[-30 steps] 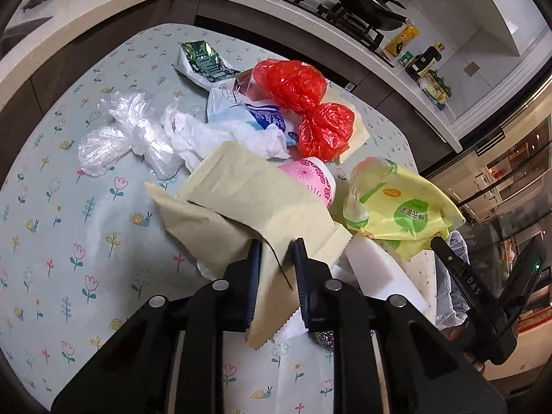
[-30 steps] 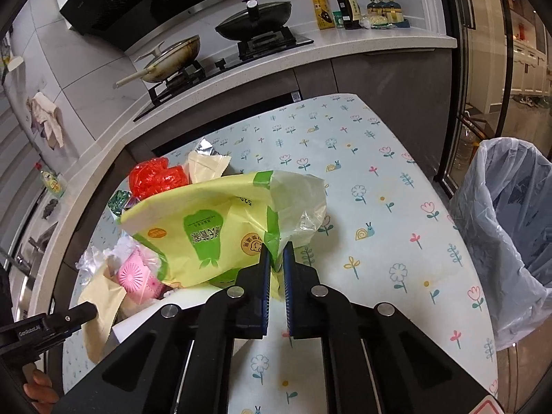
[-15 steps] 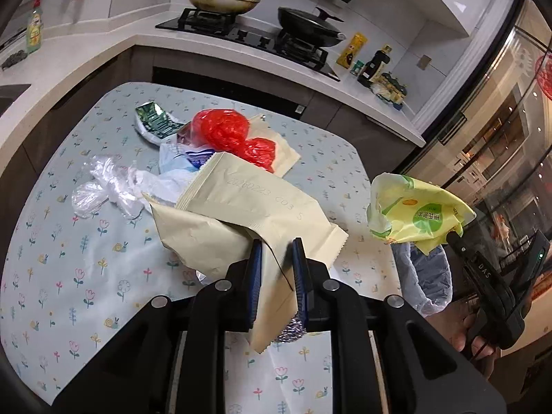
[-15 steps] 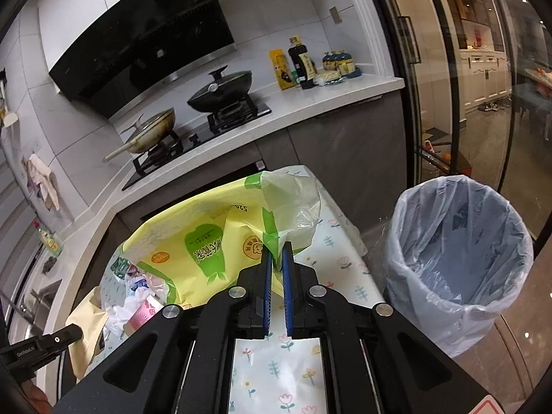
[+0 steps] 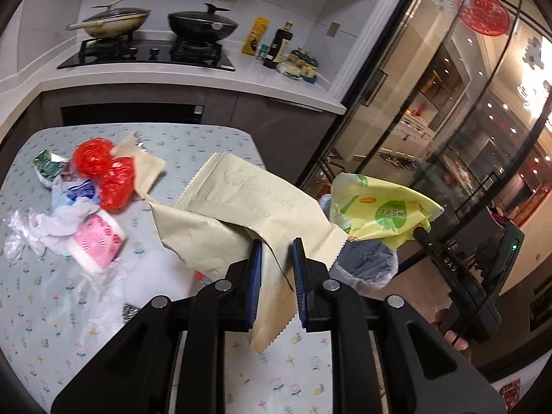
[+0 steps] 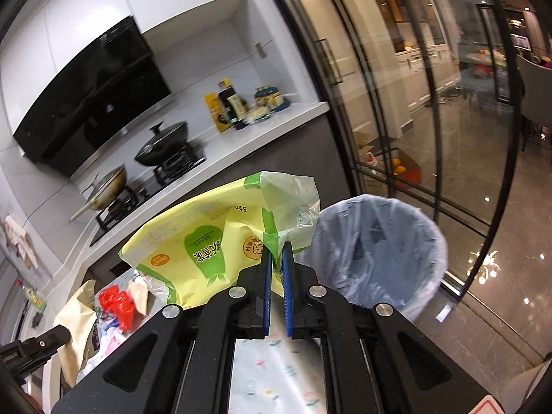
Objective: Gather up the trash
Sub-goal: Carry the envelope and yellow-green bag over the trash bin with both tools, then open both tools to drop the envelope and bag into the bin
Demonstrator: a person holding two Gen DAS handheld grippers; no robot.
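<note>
My left gripper [image 5: 276,255] is shut on a beige paper wrapper [image 5: 248,214] and holds it in the air over the table's right edge. My right gripper [image 6: 276,258] is shut on a yellow-green plastic bag [image 6: 207,241], held just left of the trash bin [image 6: 379,248], which is lined with a pale blue bag. In the left wrist view the yellow-green bag [image 5: 379,210] hangs above the bin [image 5: 369,262], which shows partly behind the wrapper.
On the floral tablecloth [image 5: 51,310] lie a red plastic bag [image 5: 107,172], a pink-white pack [image 5: 96,241], clear plastic [image 5: 20,234], a green packet [image 5: 48,165] and another beige wrapper [image 5: 145,165]. Counter and stove [image 5: 148,51] behind; glass doors [image 6: 448,103] at right.
Both grippers have lifted their loads off the table and swung right. The yellow-green bag now hangs beside the bin, and the beige wrapper has reached the table's right edge.
</note>
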